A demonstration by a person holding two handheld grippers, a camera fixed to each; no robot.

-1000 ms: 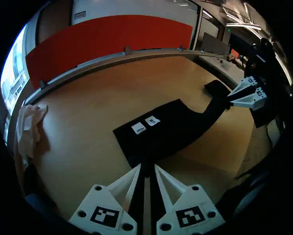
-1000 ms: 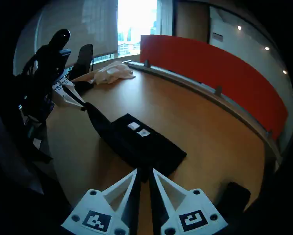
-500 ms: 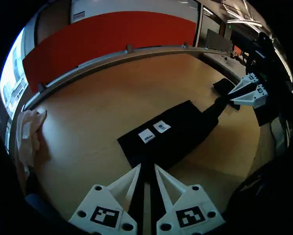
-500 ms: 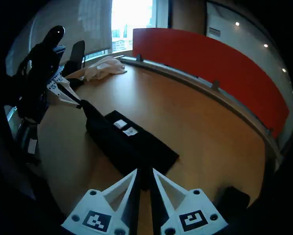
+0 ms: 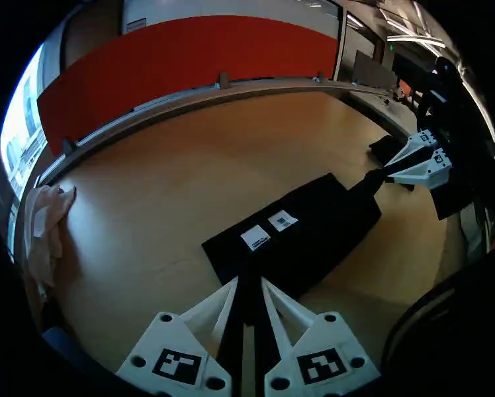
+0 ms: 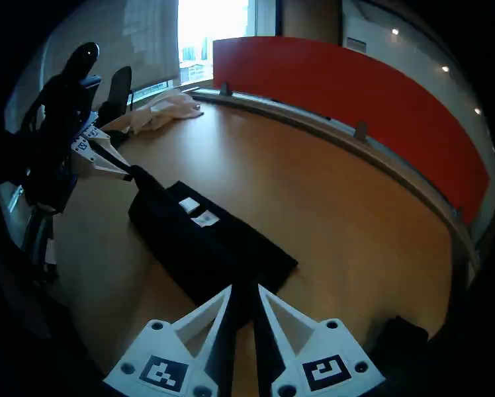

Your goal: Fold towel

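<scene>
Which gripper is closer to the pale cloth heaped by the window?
Left. The left gripper pinches the end of the black towel nearest the pale cloth; the right gripper holds the opposite end, farther from it.

Towel (image 5: pixel 314 225) lies on table (image 5: pixel 168 178); cloth heap (image 5: pixel 45 225) near its edge
</scene>
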